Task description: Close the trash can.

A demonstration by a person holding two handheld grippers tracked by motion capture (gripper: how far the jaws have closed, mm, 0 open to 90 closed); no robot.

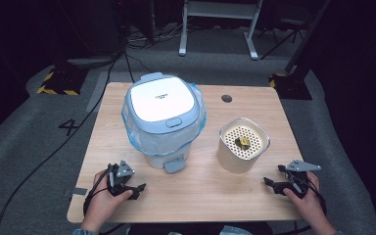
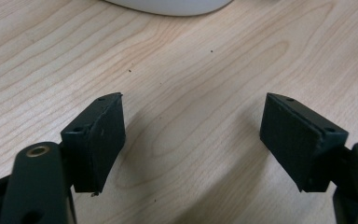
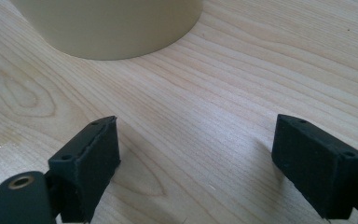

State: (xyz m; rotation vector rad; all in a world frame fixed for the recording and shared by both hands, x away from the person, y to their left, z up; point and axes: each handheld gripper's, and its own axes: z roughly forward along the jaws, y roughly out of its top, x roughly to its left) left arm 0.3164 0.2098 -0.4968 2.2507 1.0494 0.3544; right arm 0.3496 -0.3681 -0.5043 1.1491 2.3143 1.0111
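A small pedal bin [image 1: 164,120] with a white and pale-blue lid and a clear bag liner stands on the wooden table [image 1: 196,196], its lid shut. To its right is a cream container [image 1: 243,145] with a perforated insert holding a small yellowish object [image 1: 243,142]. My left gripper [image 1: 131,190] rests low near the table's front left, jaws open over bare wood [image 2: 191,135]. The bin's white base [image 2: 168,5] lies just ahead of it. My right gripper [image 1: 273,185] sits at the front right, also open and empty [image 3: 196,158], with the cream container's base [image 3: 107,28] in front.
A round cable hole [image 1: 226,98] sits at the table's back right. A blue foot pedal [image 1: 174,164] sticks out from the bin's front. Beyond the table are cables, desk legs and yellow-black striped bases on a grey floor.
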